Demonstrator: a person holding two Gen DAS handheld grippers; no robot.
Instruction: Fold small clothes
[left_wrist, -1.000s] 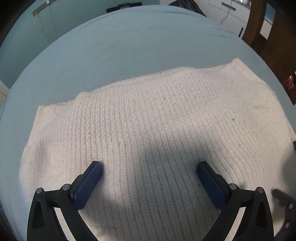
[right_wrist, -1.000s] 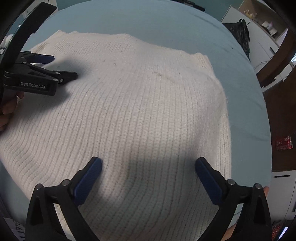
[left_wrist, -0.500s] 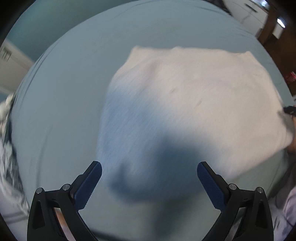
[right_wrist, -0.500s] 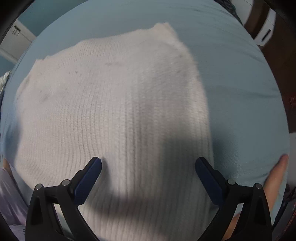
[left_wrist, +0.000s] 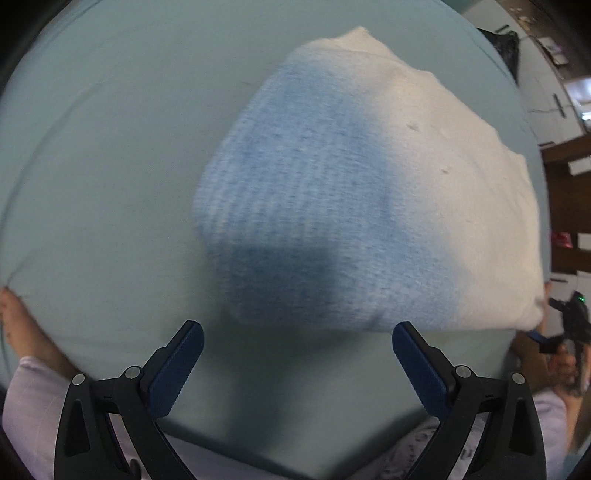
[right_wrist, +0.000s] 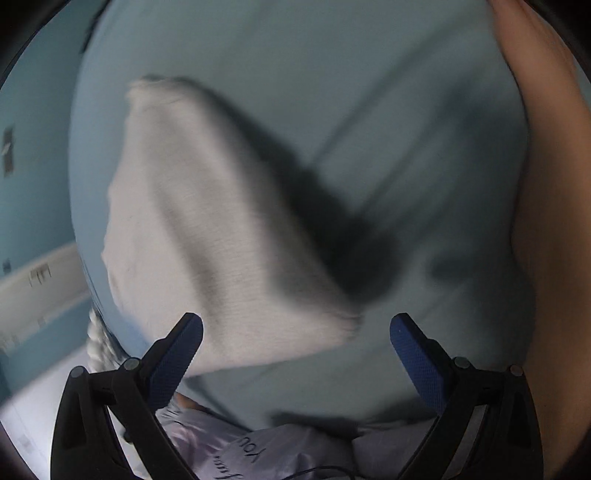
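Left tongs (left_wrist: 297, 363) spread wide and empty, hanging above the pale blue sheet (left_wrist: 103, 155) just short of the knit's near edge. Right tongs (right_wrist: 295, 354) gape the same way, nothing between the pads, the knit's near corner lying just ahead of the gap.

And the knit (left_wrist: 369, 192), a folded cream ribbed piece, lies flat on the sheet. From the left wrist its long axis runs from the near middle away toward the far right, one corner pointing to the far edge. A shadow covers its left half. From the right wrist the knit (right_wrist: 207, 236) is blurred, a slab running from near centre to far left.

Around it: a hand (left_wrist: 16, 321) presses the sheet at the near left edge, and the other tool shows small at the far right. A lilac sleeve (right_wrist: 280, 454) sits under the right tongs.

Open sheet stretches left of the knit and beyond it; to the right the knit almost reaches the sheet's edge.
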